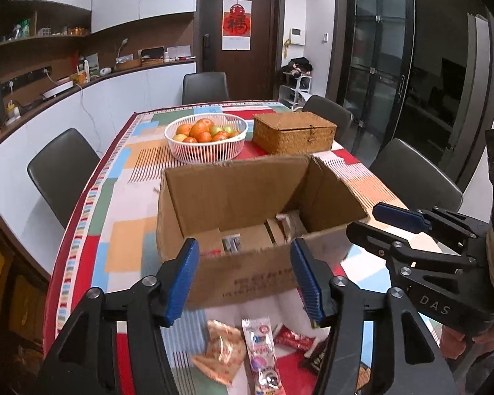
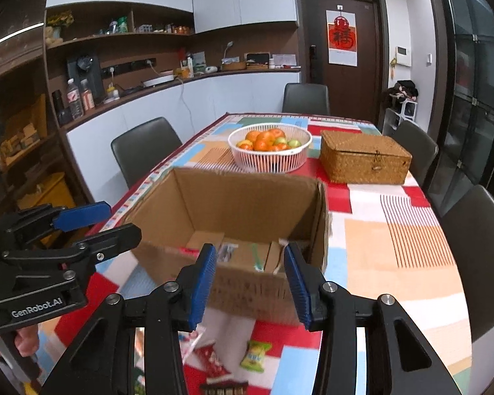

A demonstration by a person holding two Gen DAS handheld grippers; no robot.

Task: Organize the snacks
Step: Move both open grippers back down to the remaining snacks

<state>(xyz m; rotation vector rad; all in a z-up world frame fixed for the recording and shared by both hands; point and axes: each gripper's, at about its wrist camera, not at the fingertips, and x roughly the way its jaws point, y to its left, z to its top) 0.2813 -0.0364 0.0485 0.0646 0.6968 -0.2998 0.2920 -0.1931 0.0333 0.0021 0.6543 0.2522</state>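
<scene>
An open cardboard box (image 1: 247,256) stands on the table, seen too in the right wrist view (image 2: 247,283), with a few small items on its floor. Snack packets lie in front of it: an orange packet (image 1: 222,350), a pink-and-white stick packet (image 1: 263,352) and a red packet (image 1: 293,337); the right wrist view shows a red packet (image 2: 212,360) and a green packet (image 2: 255,355). My left gripper (image 1: 245,283) is open and empty above the packets. My right gripper (image 2: 250,286) is open and empty, just before the box's near wall.
A white basket of fruit (image 1: 205,136) and a shut wicker box (image 1: 294,131) stand behind the cardboard box on the patterned tablecloth (image 1: 125,197). Dark chairs (image 1: 62,171) ring the table. A counter (image 2: 181,82) runs along the left wall.
</scene>
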